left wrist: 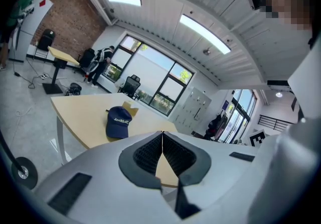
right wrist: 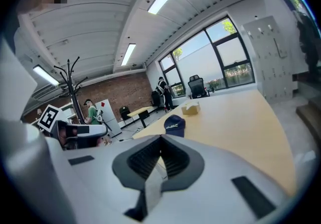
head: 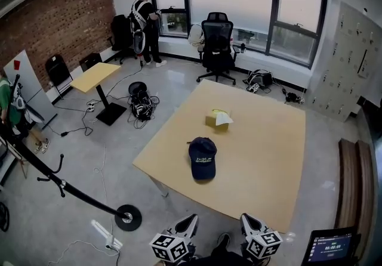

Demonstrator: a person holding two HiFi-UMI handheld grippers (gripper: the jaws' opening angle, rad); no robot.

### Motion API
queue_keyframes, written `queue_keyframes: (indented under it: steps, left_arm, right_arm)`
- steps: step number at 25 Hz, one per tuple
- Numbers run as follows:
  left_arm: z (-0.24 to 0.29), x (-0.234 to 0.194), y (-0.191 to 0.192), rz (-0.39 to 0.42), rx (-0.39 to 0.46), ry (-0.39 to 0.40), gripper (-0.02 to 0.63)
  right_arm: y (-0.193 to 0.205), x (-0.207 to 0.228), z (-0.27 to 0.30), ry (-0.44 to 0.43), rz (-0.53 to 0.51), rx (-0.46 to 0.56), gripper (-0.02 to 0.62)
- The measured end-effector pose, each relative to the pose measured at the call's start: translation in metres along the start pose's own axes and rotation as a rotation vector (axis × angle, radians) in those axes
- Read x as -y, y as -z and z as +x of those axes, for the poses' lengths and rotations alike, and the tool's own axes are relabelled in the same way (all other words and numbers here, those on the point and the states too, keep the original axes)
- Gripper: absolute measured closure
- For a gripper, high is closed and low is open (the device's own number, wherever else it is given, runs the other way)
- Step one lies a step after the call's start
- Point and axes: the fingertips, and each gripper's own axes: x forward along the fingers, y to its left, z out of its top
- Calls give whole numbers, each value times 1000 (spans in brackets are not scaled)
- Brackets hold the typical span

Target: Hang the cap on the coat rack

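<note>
Head view: cap flat on table, mid-table, easy to reach; left gripper and right gripper low at 6 o'clock; coat rack at 8 o'clock. Left gripper view: fingers pressed together, empty; cap at 11 o'clock. Right gripper view: fingers together, empty, probably just waiting; cap at 12 o'clock.

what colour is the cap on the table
Dark navy blue cap with small light lettering on the front; clearest in the head view.
</note>
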Motion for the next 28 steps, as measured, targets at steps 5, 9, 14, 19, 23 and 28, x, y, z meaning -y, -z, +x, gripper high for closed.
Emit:
queue_keyframes:
  steps: [5,9,14,19,23,28]
  left_arm:
    - [47,6,-4,-4,-8,-47,600]
    - [78,15,-7,-17,-4,-54,600]
    - [112,26,-7,-33,13,-49,598]
    - [136,16,0,-73,-25,-52,554]
    - [147,-12,12,-152,-58,-89,532]
    - [164,-62,28,-253,-86,-134,478]
  right_arm:
    - [-20,43,9,-3,22,3,591]
    - [-31,77,10,-2,36,10,591]
    - [-44,115,7,23,53,38,591]
    - [-45,137,8,54,89,31,591]
    - [-45,144,14,78,112,26,591]
    - [-45,145,23,112,120,22,591]
